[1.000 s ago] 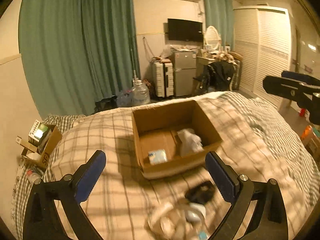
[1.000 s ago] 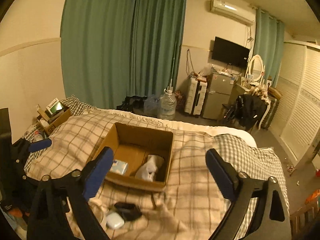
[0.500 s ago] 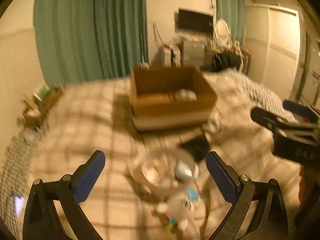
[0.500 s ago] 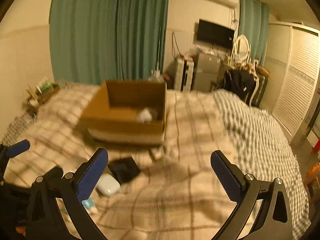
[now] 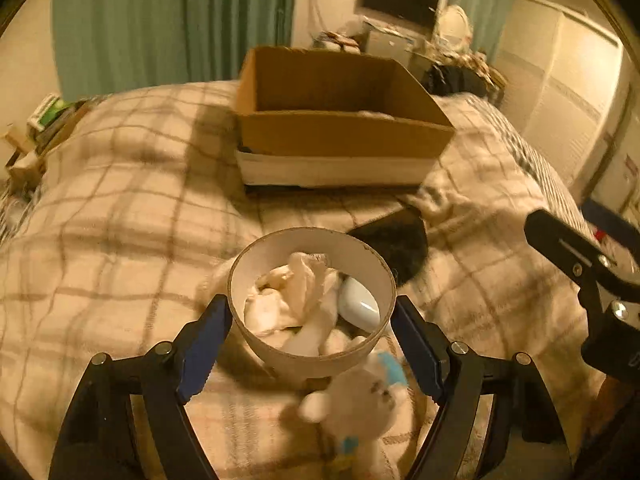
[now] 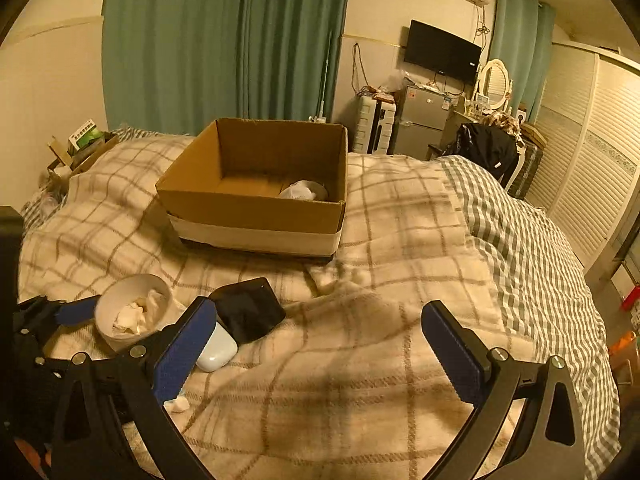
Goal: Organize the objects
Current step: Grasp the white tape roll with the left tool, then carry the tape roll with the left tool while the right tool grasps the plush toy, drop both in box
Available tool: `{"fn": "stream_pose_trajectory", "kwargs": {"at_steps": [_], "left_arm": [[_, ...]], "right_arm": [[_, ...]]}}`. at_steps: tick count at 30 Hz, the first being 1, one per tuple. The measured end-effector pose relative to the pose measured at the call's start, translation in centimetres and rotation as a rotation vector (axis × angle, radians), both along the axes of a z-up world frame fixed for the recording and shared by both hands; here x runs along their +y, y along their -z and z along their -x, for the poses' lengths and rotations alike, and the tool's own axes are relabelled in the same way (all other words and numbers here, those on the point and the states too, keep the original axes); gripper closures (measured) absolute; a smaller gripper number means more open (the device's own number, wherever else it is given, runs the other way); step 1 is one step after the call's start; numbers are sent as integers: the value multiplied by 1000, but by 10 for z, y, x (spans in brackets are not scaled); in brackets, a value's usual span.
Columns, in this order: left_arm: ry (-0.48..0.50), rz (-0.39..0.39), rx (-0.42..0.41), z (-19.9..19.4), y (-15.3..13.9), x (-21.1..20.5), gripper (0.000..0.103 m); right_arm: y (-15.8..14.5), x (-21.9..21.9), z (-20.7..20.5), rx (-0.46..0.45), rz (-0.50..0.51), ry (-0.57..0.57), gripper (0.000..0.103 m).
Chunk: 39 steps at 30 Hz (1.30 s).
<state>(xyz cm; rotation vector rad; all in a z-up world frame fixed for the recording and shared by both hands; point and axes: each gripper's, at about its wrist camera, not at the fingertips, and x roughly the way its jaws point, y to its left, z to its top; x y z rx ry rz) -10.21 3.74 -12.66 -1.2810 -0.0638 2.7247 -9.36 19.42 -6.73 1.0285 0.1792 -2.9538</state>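
Left hand-held gripper (image 5: pixel 311 338) straddles the bowl (image 5: pixel 310 344): blue pads sit just beside its rim on both sides, contact unclear, so I can't tell if it's clamped. Right hand-held gripper (image 6: pixel 318 346) is wide open, holding nothing, hovering over bare blanket at the near right.

Progress, my read: early.
- Box (image 6: pixel 256 184) sits at the far middle of the bed (image 6: pixel 400 320). Only a white crumpled cloth (image 6: pixel 304 190) shows inside, at its right side. The rest of the floor is partly hidden by the near wall.
- Left out on the blanket: bowl at near left, white case (image 6: pixel 216 350) just right of it, black pouch (image 6: pixel 248 312) just beyond the case, plush toy (image 5: pixel 356 404) nearest to me, below the bowl.
- Bowl itself holds wadded white tissue or cloth (image 5: pixel 292 296). In the left view the case looks to be inside it, but the right view shows it lying beside the bowl.

Materials:
- Box: corrugated cardboard, open top, pale band round the base.
- Bowl: round, thin-walled, matte white, likely paper; would flex under a squeeze.
- Case: smooth, glossy, pebble-shaped plastic; probably slippery.
- Pouch: flat, soft, dark, rounded corners.
- Toy: fuzzy white with blue bits, blurred.
- Blanket: soft plaid fleece, rumpled, so footing is unstable.
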Motion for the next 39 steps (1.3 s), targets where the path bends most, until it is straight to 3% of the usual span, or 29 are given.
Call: {"fn": "stream_pose_trajectory", "kwargs": {"at_steps": [5, 8, 12, 16, 18, 23, 25, 27, 29, 32, 39], "left_arm": [[-48, 14, 65, -23, -32, -19, 20], [-76, 57, 98, -36, -46, -33, 20], [-121, 109, 90, -45, -45, -53, 20], [-153, 137, 79, -48, -36, -64, 20], [-158, 123, 76, -47, -34, -68, 20], [-166, 109, 68, -46, -30, -72, 20], [-165, 109, 70, -47, -30, -72, 20], [-166, 110, 72, -47, -30, -72, 20], [-164, 113, 78, -49, -31, -71, 20], [-160, 122, 89, -52, -32, -68, 20], [-162, 128, 99, -59, -37, -66, 20]], "right_arm": [[-8, -3, -6, 8, 25, -18, 0], [-7, -12, -6, -33, 83, -76, 0], [8, -39, -4, -134, 147, -204, 0], [34, -69, -1, -228, 90, -285, 1], [49, -79, 3, -269, 32, -284, 7], [64, -81, 8, -322, 25, -294, 25], [64, -81, 8, -323, 24, -297, 35], [64, -83, 6, -325, 23, -308, 57], [63, -86, 6, -322, 14, -318, 65], [59, -91, 1, -296, -13, -329, 65], [30, -77, -15, -198, 41, -301, 65]]}}
